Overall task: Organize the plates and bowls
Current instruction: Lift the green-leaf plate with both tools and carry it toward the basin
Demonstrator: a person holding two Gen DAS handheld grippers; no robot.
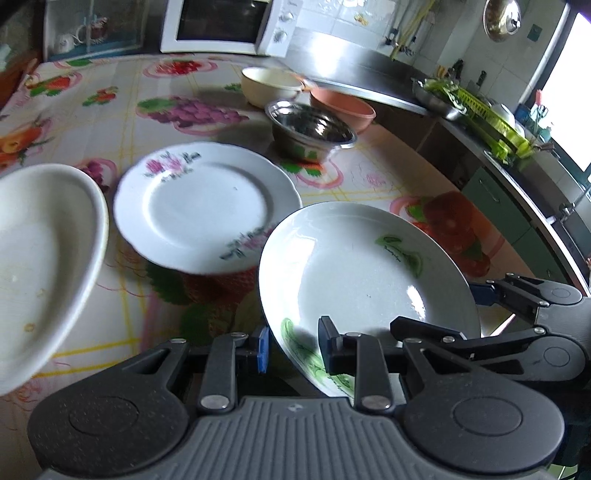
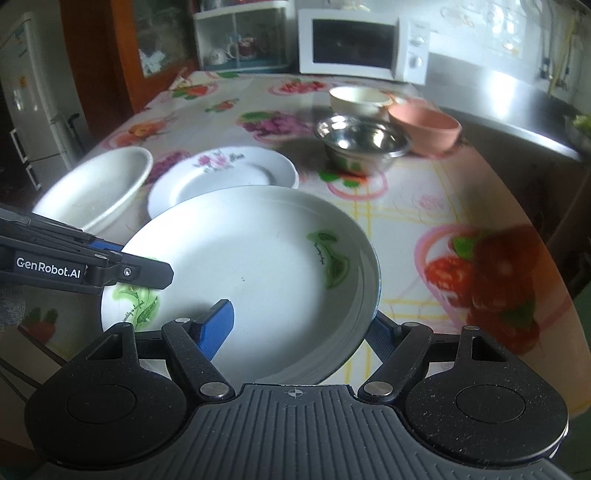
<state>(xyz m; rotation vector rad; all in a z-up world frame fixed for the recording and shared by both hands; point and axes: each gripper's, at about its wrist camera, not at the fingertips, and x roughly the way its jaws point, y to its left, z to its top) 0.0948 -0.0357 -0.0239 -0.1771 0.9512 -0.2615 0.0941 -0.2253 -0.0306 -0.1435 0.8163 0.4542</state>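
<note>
A white plate with green leaf prints (image 1: 354, 273) (image 2: 258, 266) is held tilted above the table by both grippers. My left gripper (image 1: 293, 349) is shut on its near-left rim. My right gripper (image 2: 299, 328) is shut on its near-right rim; it also shows in the left wrist view (image 1: 517, 295). The left gripper also shows in the right wrist view (image 2: 110, 266). A white plate with pink flowers (image 1: 207, 206) (image 2: 225, 173) lies behind. A white deep plate (image 1: 40, 258) (image 2: 96, 184) sits at left. A steel bowl (image 1: 310, 129) (image 2: 362, 142), a pink bowl (image 1: 343, 109) (image 2: 424, 127) and a cream bowl (image 1: 269, 85) (image 2: 360, 99) stand further back.
The table has a fruit-print cloth (image 1: 110, 110) (image 2: 461, 206). A white microwave (image 1: 225, 26) (image 2: 362, 44) and a small cabinet (image 2: 240, 37) stand at the far end. A steel counter with a green dish rack (image 1: 487, 118) runs along the right. The table's right edge (image 2: 554, 258) is close.
</note>
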